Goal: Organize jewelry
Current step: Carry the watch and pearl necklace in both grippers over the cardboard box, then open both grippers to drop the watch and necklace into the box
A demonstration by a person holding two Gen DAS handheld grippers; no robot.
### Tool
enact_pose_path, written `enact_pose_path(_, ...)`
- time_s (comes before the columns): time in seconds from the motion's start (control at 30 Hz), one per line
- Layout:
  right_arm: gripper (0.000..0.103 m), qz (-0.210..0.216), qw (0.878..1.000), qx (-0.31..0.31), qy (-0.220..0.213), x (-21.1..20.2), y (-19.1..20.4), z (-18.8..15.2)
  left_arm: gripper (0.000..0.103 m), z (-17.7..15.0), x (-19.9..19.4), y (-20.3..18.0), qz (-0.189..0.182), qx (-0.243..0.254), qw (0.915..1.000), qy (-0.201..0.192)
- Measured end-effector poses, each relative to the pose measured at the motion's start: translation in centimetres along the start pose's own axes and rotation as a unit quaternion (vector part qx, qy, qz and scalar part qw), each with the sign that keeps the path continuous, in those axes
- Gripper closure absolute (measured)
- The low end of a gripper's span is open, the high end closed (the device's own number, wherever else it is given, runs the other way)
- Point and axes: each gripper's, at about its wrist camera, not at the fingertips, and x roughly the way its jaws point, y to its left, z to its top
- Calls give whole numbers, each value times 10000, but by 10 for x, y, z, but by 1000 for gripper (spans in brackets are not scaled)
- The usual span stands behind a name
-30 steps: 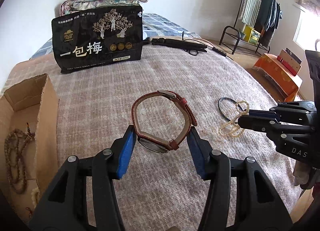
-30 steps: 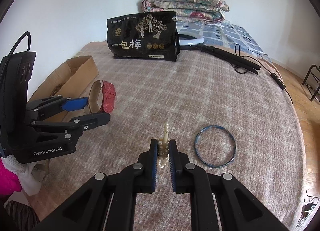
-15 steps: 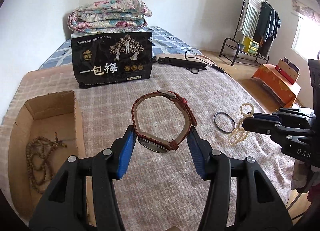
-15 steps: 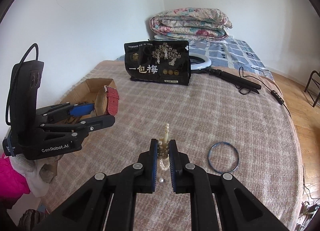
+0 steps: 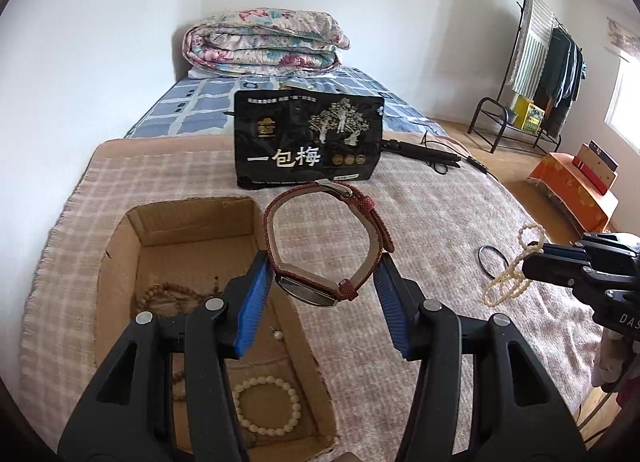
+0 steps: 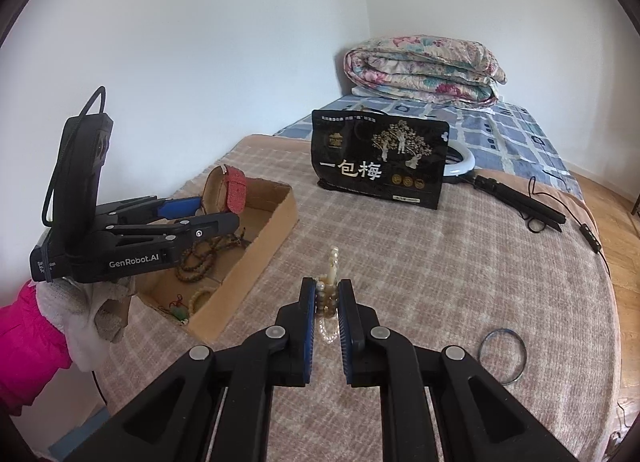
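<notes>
Checked blanket [image 5: 440, 222] covers the bed. Left gripper [image 5: 324, 286], half open, clamps a red watch [image 5: 320, 238] above the box [image 5: 120, 262]. Right gripper [image 6: 328, 302], nearly closed, pinches a bead bracelet [image 6: 330, 294], partly hidden.

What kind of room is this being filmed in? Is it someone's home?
Most likely a home bedroom: a folded floral quilt lies on a blue checked bed sheet, and a black metal clothes rack hung with garments stands by the far wall.
</notes>
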Motion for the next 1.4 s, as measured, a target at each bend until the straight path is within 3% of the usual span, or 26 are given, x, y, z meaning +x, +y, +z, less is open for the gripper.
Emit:
enact_pose_path(0.57, 94, 644, 9977, -225, -45, 51, 72, 43, 49, 20, 26, 100, 339, -478, 9978, 304)
enact_pose_path(1.13, 94, 998, 9928, -460, 467, 124, 118, 45, 49, 18, 66, 132, 467, -749, 9935, 713)
enact_pose_path(1.23, 80, 988, 9927, -462, 516, 130, 119, 44, 48, 18, 68, 133, 454, -790, 9929, 766)
enact_pose_path(1.27, 67, 983, 9928, -465, 505, 130, 119, 43, 48, 17, 70, 133, 472, -811, 9924, 798)
enact_pose_path(1.3, 60, 960, 9931, -469, 477, 130, 119, 42, 45, 17, 71, 134, 495, -817, 9920, 820)
enact_pose_path(1.4, 56, 931, 9935, -478, 453, 127, 118, 41, 42, 16, 71, 133, 540, -780, 9923, 792)
